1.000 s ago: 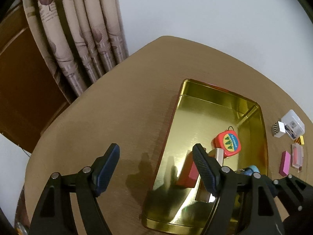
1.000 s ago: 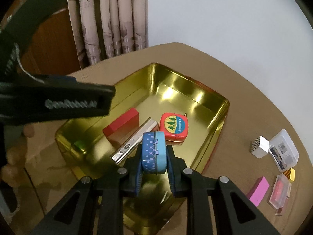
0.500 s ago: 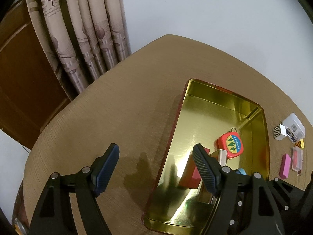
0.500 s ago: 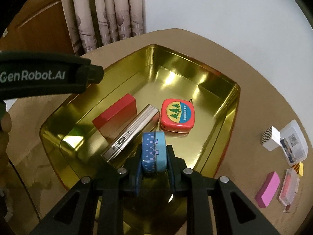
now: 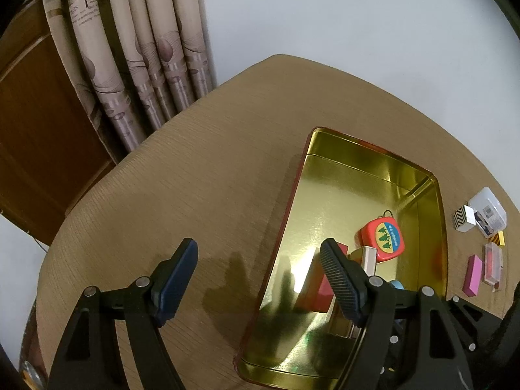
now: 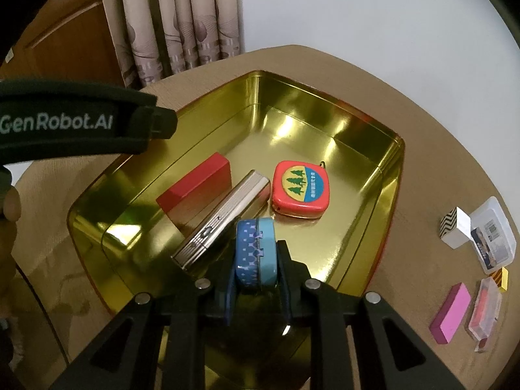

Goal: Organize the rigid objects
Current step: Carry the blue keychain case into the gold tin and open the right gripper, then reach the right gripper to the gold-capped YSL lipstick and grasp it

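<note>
A gold metal tin (image 6: 367, 149) (image 5: 367, 165) lies open on the round wooden table. Inside it are a red block (image 6: 195, 188) (image 5: 320, 289), a silver ribbed case (image 6: 224, 217) and a red tape measure (image 6: 300, 188) (image 5: 385, 235). My right gripper (image 6: 256, 256) is shut on a small blue patterned tin (image 6: 256, 250), held on edge low over the gold tin's near part, beside the silver case. My left gripper (image 5: 260, 279) stands open and holds nothing; one finger is over bare table, the other over the tin's left rim.
On the table right of the tin lie a zigzag-patterned white cube (image 6: 455, 227), a clear plastic box (image 6: 492, 237), a pink block (image 6: 450, 312), a clear case with red inside (image 6: 486, 308) and a small yellow-striped piece (image 6: 500, 278). Curtains (image 5: 136, 65) hang behind.
My right gripper has come down and forward into the tin with the blue tin, nearer the silver case. The left gripper has barely moved.
</note>
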